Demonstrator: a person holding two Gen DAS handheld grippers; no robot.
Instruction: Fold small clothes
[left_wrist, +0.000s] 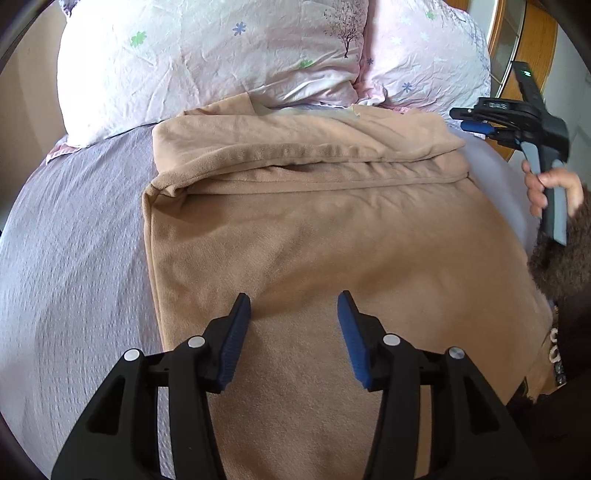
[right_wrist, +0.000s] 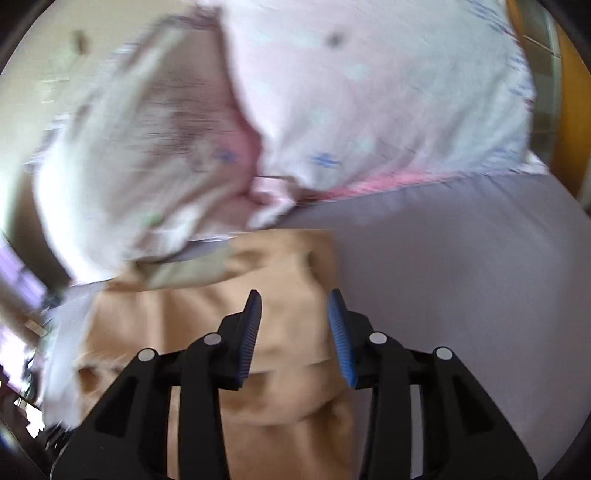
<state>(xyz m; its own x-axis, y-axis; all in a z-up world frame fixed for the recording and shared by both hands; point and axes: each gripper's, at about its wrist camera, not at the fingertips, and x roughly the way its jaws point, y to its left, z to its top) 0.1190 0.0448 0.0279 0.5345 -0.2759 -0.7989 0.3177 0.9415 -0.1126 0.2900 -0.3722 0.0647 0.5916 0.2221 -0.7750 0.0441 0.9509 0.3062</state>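
The bed (left_wrist: 74, 236), covered in a lilac-grey sheet, fills most of both views, and 2 pale pink pillows with small flower prints, the left pillow (left_wrist: 207, 62) and the right pillow (left_wrist: 424, 55), lie side by side along its head edge. A tan garment (left_wrist: 314, 240) of soft, fleece-like cloth is spread over the middle of the bed, its far part folded back on itself into a thick band of layered edges that reaches just up to the pillows, while the near part lies flat and runs toward the foot edge. The left gripper (left_wrist: 293, 306) hovers low over the flat near part, its 2 blue-padded fingers (left_wrist: 236, 332) spread apart with only bare cloth between them. The right gripper (right_wrist: 293, 306) is up near the right edge of the bed, level with the folded band; in its own blurred view its fingers (right_wrist: 341, 332) are likewise parted and empty above the tan cloth. From the left wrist view the right hand (left_wrist: 546, 184) is wrapped around that gripper's grey handle, a dark fuzzy sleeve (left_wrist: 565, 254) covering the wrist, and a wooden bed frame (left_wrist: 535, 40) shows past the right pillow.
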